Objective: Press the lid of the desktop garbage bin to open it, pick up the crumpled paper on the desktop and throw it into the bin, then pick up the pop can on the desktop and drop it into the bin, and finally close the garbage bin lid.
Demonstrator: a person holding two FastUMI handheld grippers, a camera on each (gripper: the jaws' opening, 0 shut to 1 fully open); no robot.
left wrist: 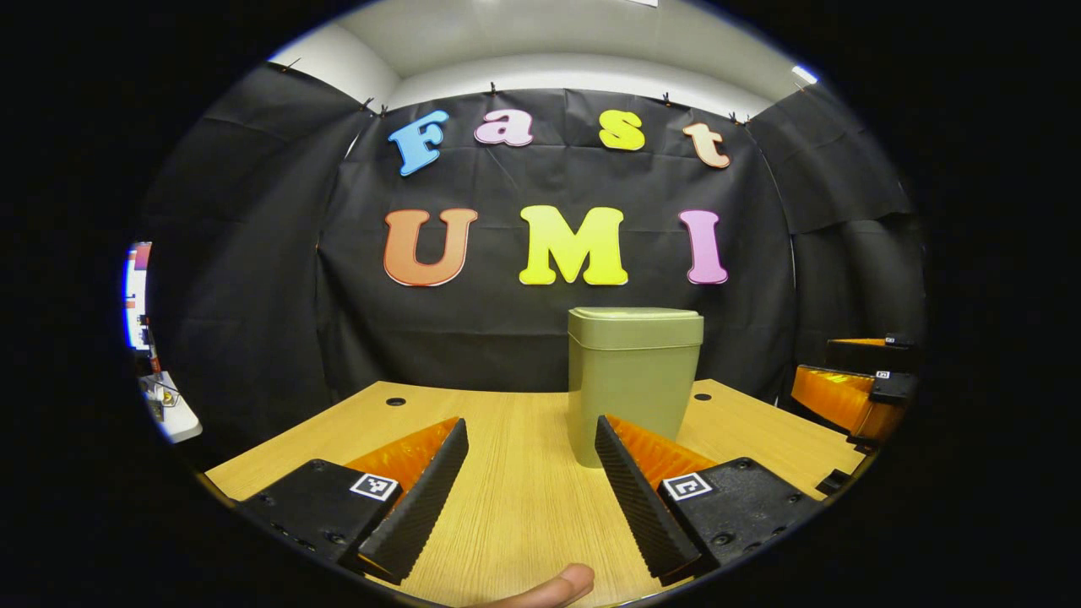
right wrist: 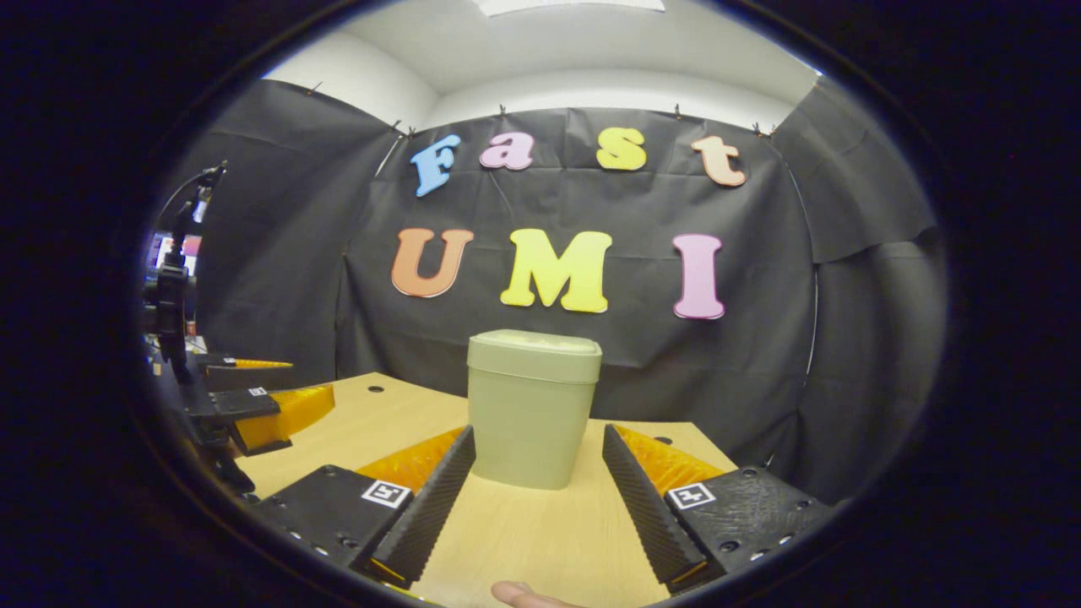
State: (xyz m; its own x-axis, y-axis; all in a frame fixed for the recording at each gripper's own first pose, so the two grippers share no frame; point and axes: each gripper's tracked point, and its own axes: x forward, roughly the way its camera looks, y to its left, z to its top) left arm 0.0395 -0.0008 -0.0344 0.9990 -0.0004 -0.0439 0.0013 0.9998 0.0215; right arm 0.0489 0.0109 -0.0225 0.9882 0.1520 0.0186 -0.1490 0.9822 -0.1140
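Step in hand: by my reading, either the very start or the very end; the garbage bin [left wrist: 633, 380] is sitting with its lid [left wrist: 635, 316] down, and no crumpled paper or pop can is lying on the stretch of table [left wrist: 515, 498] in sight, so I cannot tell which.
Left gripper [left wrist: 530, 439]: hovering low over the table, jaws spread wide, gripping nothing; the bin is standing just ahead, beyond its right-hand finger.
Right gripper [right wrist: 539, 447]: also gaping wide and empty, the bin sitting straight ahead between its fingers but apart from them.
Next move: if opening is pending, one gripper is needing to rise above the lid and press down squarely.
Bin's look: olive-green, upright, tapering toward the base, rounded lid seated flush.
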